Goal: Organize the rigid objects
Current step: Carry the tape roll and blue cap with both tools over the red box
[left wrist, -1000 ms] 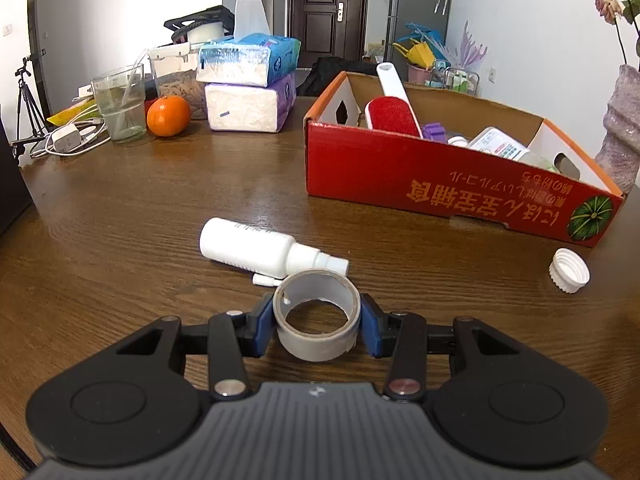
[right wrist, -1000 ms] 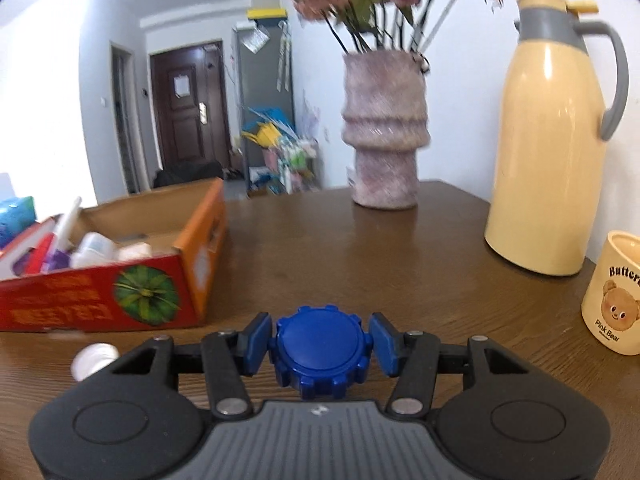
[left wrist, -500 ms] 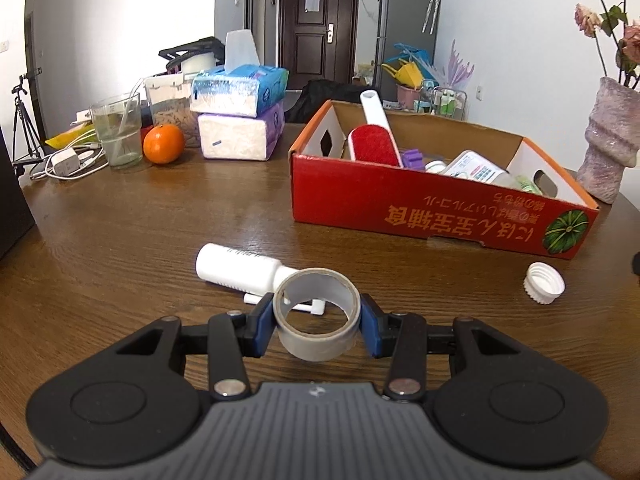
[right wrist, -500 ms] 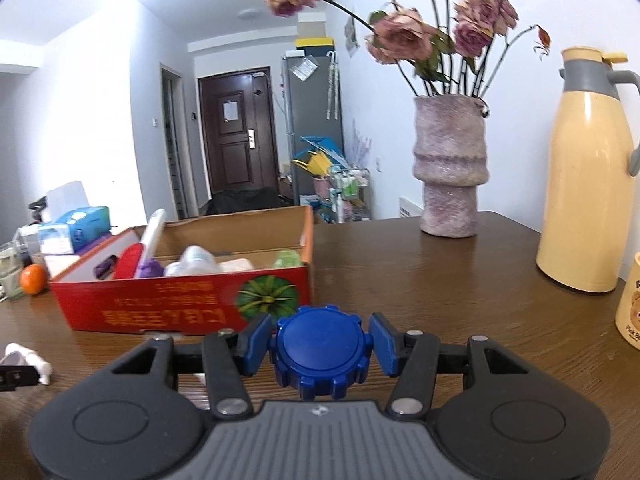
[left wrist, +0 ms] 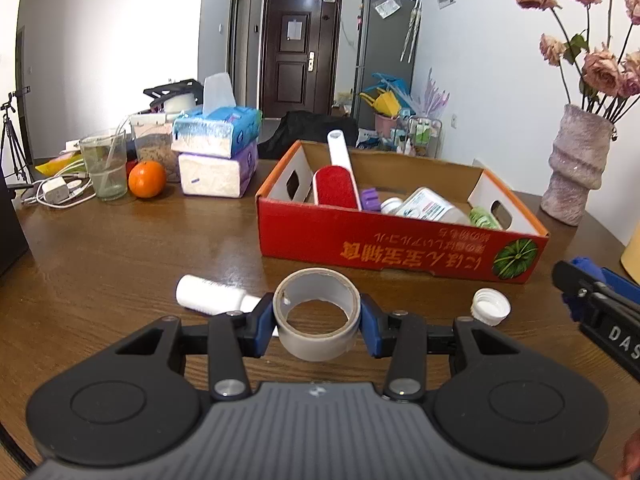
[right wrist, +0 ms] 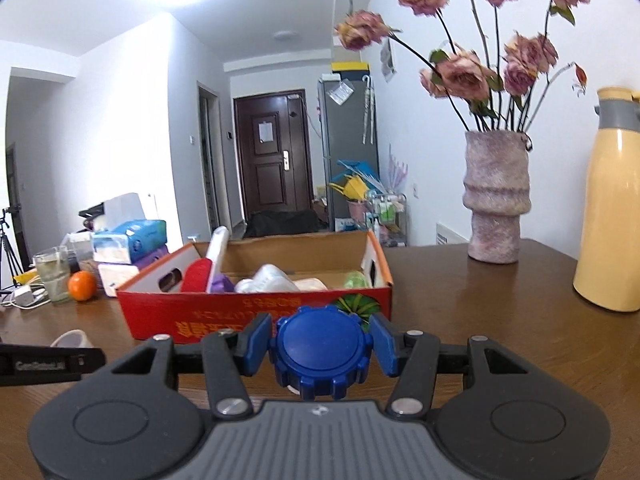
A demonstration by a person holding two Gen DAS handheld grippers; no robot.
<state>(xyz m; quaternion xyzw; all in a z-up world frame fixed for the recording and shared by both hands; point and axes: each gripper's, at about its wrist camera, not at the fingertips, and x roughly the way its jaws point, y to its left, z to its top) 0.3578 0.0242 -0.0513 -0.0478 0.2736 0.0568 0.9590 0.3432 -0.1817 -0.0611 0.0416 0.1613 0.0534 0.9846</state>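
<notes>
My left gripper (left wrist: 317,322) is shut on a grey tape roll (left wrist: 317,313), held above the table in front of the red cardboard box (left wrist: 400,246). My right gripper (right wrist: 319,344) is shut on a blue ridged lid (right wrist: 319,350), held before the same box (right wrist: 240,316). The box holds a red lint brush (left wrist: 335,186), a white bottle (left wrist: 428,204) and other small items. A white spray bottle (left wrist: 210,295) lies on the table partly behind my left fingers. A white cap (left wrist: 490,306) lies near the box's front right corner. The right gripper shows at the right edge of the left wrist view (left wrist: 600,300).
Tissue packs (left wrist: 216,152), an orange (left wrist: 147,179), a glass (left wrist: 103,168) and a charger (left wrist: 56,191) stand at the table's far left. A pink vase with dried roses (right wrist: 496,200) and a yellow thermos (right wrist: 612,216) stand at the right.
Both grippers have risen and pulled back. The right one swung left to face the box. The spray bottle and white cap now sit lower in the left view. Both grips are unchanged.
</notes>
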